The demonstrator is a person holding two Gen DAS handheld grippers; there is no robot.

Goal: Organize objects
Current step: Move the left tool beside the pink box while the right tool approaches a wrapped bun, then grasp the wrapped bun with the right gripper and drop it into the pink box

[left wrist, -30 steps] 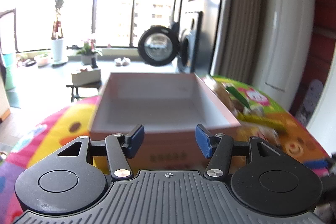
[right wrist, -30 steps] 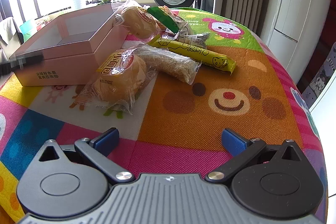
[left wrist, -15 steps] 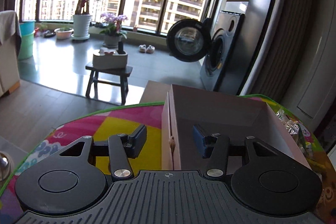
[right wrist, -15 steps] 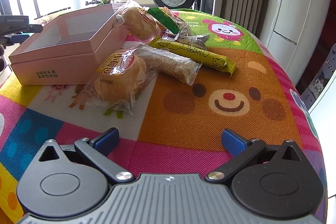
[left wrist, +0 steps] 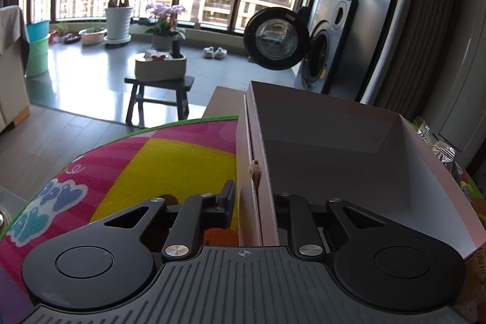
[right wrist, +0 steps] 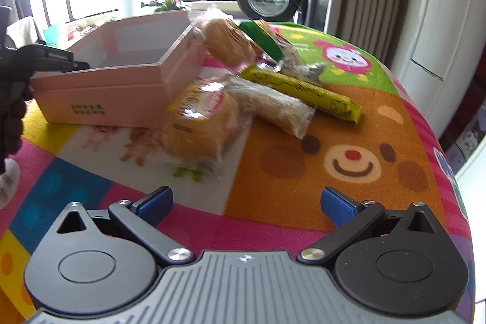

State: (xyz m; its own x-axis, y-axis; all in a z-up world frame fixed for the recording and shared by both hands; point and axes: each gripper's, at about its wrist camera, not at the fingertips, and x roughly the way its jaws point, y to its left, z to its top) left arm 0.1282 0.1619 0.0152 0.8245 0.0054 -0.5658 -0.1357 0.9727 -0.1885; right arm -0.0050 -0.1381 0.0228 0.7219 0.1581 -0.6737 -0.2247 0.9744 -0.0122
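Observation:
An open pink box (left wrist: 334, 160) stands on the colourful mat (left wrist: 170, 160). My left gripper (left wrist: 253, 202) is shut on the box's left wall, one finger outside and one inside. In the right wrist view the same pink box (right wrist: 121, 87) sits at the left, with the left gripper's black body (right wrist: 39, 59) at its far corner. Beside the box lie a wrapped bun (right wrist: 203, 126), a second bun (right wrist: 227, 41), a cracker packet (right wrist: 273, 105), a yellow cheese stick packet (right wrist: 306, 93) and a green packet (right wrist: 261, 38). My right gripper (right wrist: 246, 202) is open above the mat, just short of the near bun.
The round table's mat edge (left wrist: 100, 141) curves close on the left, with floor below. A wooden stool (left wrist: 158, 90) and a washing machine with its door open (left wrist: 279, 38) stand beyond. Foil snack packets (left wrist: 440, 148) lie right of the box.
My left gripper has slid onto the box's left wall and shut on it. My right gripper has moved forward towards the snacks, still open.

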